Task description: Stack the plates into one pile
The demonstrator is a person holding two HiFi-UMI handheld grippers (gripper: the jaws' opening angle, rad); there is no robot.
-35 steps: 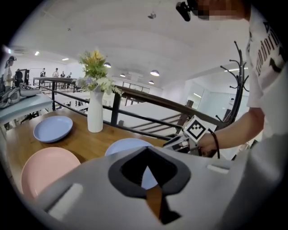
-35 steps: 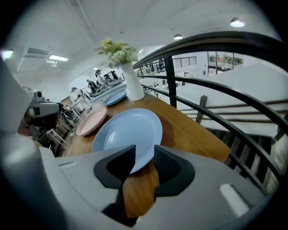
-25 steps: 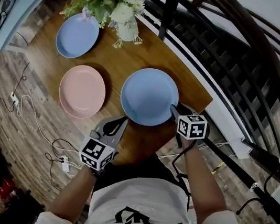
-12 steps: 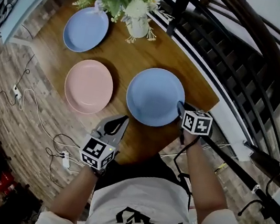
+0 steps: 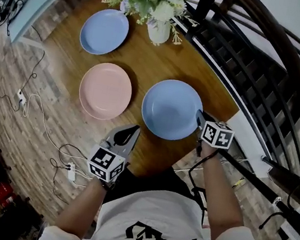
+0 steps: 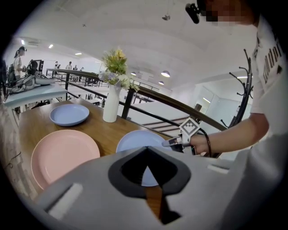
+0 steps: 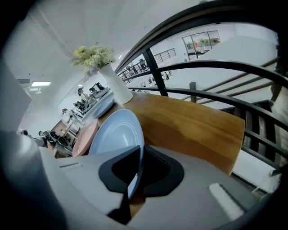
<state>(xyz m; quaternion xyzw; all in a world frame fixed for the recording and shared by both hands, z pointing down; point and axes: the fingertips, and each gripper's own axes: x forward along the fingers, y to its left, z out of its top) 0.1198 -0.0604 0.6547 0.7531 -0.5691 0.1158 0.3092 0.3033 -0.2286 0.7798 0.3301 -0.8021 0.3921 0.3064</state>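
Three plates lie apart on the wooden table. The near blue plate is at the right, the pink plate to its left, and a smaller blue plate far back by the vase. My right gripper is at the near blue plate's right rim. Its jaws are closing, and in the right gripper view the rim of the blue plate runs between them, pinched. My left gripper hangs shut and empty over the table's front edge, pointing at the near blue plate.
A white vase of flowers stands at the table's back, beside the far blue plate. A dark curved railing runs close along the table's right side. Cables and a power strip lie on the brick floor to the left.
The right gripper's jaws have drawn together onto the near blue plate's right rim. The head view has shifted, so the table sits lower and further right. The left gripper has hardly moved.
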